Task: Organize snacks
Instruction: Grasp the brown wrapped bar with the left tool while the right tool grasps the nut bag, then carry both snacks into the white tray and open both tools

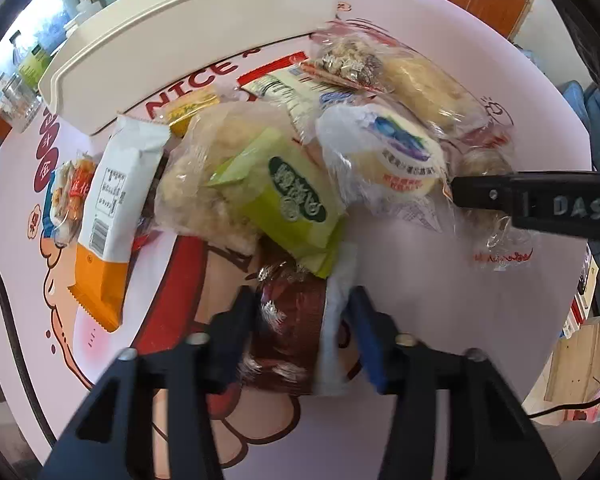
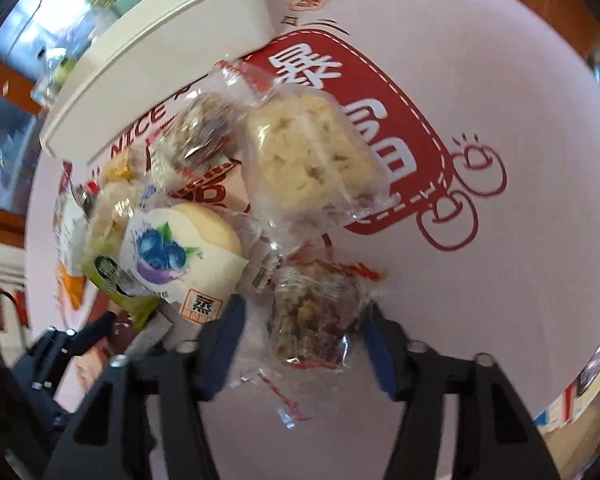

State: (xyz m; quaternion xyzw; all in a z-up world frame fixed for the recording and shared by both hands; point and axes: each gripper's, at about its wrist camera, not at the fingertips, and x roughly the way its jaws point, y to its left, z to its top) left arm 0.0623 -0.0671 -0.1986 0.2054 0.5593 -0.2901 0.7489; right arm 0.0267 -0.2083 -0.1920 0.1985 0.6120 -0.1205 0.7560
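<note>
A pile of wrapped snacks lies on the pink printed table. My left gripper point(image 1: 302, 312) has its jaws around a brown wrapped snack point(image 1: 290, 332) with a white end; the pads touch its sides. Beyond it lie a green packet point(image 1: 296, 196), a blueberry bun point(image 1: 396, 152), a puffed rice cake point(image 1: 196, 176) and a white-and-orange packet point(image 1: 108, 216). My right gripper point(image 2: 300, 320) is open around a clear-wrapped nut bar point(image 2: 316, 312); its pads stand apart from the bar. The blueberry bun point(image 2: 180, 252) and a pale rice cake point(image 2: 312, 156) lie ahead. The right gripper's finger shows in the left wrist view point(image 1: 500, 196).
A cream tray point(image 1: 188, 36) stands at the back of the table, also in the right wrist view point(image 2: 160, 52). Glass jars point(image 1: 20, 92) sit behind it at the far left. A black cable point(image 1: 4, 300) runs along the left table edge.
</note>
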